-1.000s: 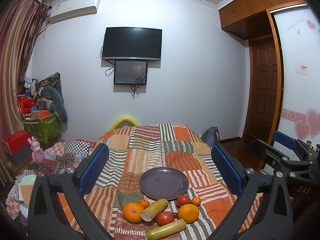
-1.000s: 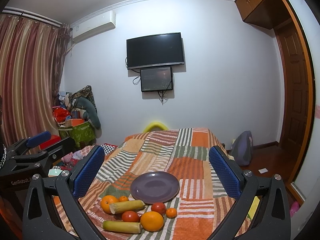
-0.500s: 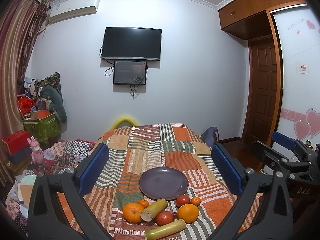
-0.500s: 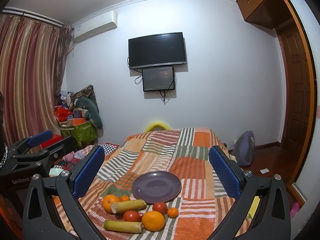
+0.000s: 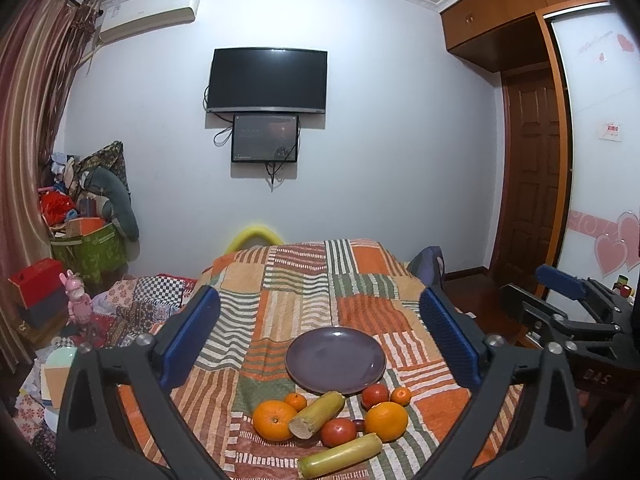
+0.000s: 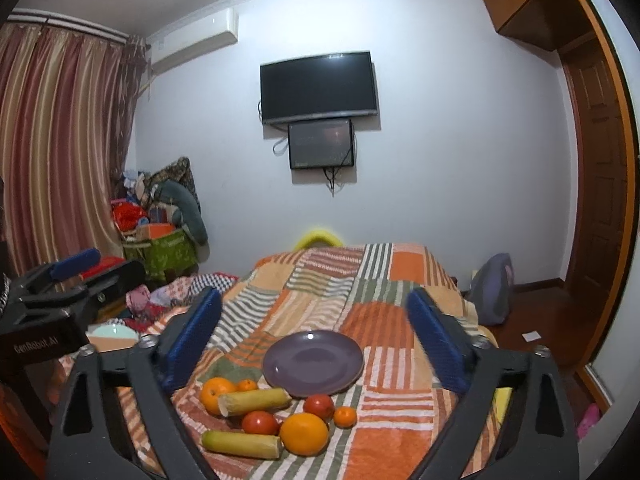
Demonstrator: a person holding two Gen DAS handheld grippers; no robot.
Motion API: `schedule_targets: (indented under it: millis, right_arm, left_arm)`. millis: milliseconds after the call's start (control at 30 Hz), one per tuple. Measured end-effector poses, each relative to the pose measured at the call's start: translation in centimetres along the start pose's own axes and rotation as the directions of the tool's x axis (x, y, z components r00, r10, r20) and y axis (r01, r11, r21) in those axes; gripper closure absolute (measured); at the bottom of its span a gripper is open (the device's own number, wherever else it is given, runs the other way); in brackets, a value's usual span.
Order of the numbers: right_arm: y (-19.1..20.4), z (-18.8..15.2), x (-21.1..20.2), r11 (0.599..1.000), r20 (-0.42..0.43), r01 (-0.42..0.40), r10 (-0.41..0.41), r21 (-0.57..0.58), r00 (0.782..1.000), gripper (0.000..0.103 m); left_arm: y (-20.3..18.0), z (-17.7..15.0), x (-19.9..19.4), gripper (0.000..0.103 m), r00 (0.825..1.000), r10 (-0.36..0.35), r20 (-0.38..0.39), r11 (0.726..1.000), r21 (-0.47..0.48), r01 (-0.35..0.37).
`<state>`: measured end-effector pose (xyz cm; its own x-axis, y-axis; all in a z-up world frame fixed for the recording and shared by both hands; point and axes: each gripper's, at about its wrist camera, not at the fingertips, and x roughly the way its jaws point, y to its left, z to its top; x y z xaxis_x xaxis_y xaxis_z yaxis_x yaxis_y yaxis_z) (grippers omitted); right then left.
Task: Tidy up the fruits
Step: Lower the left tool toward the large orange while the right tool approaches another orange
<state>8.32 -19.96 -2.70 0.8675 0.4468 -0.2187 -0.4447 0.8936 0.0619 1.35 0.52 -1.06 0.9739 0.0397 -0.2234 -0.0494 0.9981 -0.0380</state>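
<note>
So, both my claws hang above the near end of the bed: my left claw (image 5: 320, 336) spread wide with nothing in it, my right claw (image 6: 316, 334) just the same. Ahead on the patchwork blanket (image 5: 360, 280) sits the purple plate (image 5: 336, 360), bare. Just in front of it lies the fruit: two big oranges (image 5: 275, 420), small mandarins (image 6: 345, 417), tomatoes (image 6: 260, 423) and two yellow-green cane pieces (image 6: 241, 444), all bunched together.

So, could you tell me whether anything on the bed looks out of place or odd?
Nothing is spilled or damaged. The purple plate sits bare while all the fruit lies beside it on the patchwork blanket, and one sugarcane piece leans slightly over the plate's near rim.
</note>
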Motion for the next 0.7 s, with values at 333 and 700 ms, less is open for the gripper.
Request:
schedule_targets:
  millis: [333, 700]
  right_arm:
    - [-1.2, -2.6, 2.5, 1.0, -0.147, -0.018, 0.019, 0.012, 0.989, 0.042]
    - [-2.7, -5.9, 5.8, 1.0, -0.327, -0.01, 0.018, 0.027, 0.945, 0.049]
  left_arm:
    - [1.9, -1.8, 2.7, 0.033, 0.991, 0.047, -0.127, 0.999, 0.006, -0.047]
    - [4.6, -6.0, 7.0, 0.036, 0.947, 0.03, -0.321, 1.0, 0.015, -0.027]
